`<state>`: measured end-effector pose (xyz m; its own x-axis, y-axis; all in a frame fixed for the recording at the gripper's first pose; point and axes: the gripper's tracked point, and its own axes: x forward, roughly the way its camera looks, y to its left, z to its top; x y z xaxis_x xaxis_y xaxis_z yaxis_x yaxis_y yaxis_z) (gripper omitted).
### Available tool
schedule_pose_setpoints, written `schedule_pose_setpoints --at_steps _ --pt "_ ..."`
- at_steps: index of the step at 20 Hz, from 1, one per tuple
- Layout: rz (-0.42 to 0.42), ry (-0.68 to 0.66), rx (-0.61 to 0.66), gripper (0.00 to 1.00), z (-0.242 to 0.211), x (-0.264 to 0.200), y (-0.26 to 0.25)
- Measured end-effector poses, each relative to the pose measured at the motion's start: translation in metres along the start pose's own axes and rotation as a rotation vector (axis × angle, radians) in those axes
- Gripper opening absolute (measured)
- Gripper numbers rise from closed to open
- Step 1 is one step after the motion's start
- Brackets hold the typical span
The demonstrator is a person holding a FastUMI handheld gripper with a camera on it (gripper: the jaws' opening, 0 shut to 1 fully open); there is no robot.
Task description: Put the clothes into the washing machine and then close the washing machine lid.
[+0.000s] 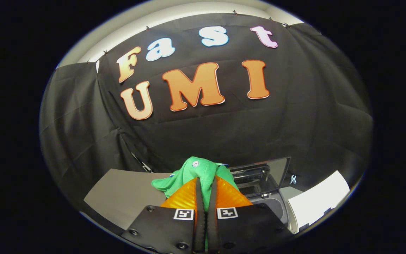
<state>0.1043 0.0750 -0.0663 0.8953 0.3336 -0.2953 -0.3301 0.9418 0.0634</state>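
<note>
My tongs (205, 188) are clamped on a green garment (197, 173), both fingers (198, 197) pressed nearly together with a thin strip of the cloth caught in the narrow slot between them. Most of the garment bunches up just beyond the fingertips at twelve o'clock, soft and rumpled, with a small round pale button (195, 163) near its top and one fold trailing out toward ten o'clock; how much of it hangs below my fingers is hidden by the tongs themselves. Beyond and to the two o'clock side sits the washing machine (277, 204), partly covered by my tongs: I can see its raised lid (263, 173), shiny and reflective, standing open, and a dark rounded opening beneath it. A flat grey worktop (122, 197) stretches off toward nine o'clock. At three o'clock lies a white, flat-faced object (317, 201), cut off, which I cannot identify.
</note>
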Motion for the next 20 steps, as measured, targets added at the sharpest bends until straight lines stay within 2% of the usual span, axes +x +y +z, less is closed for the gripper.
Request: schedule_pose_setpoints --at_steps 10,20 --pt "-0.053 0.071 0.004 0.11 -0.042 0.011 -0.076" --pt "-0.061 0.180 0.003 0.11 -0.110 0.047 -0.108"
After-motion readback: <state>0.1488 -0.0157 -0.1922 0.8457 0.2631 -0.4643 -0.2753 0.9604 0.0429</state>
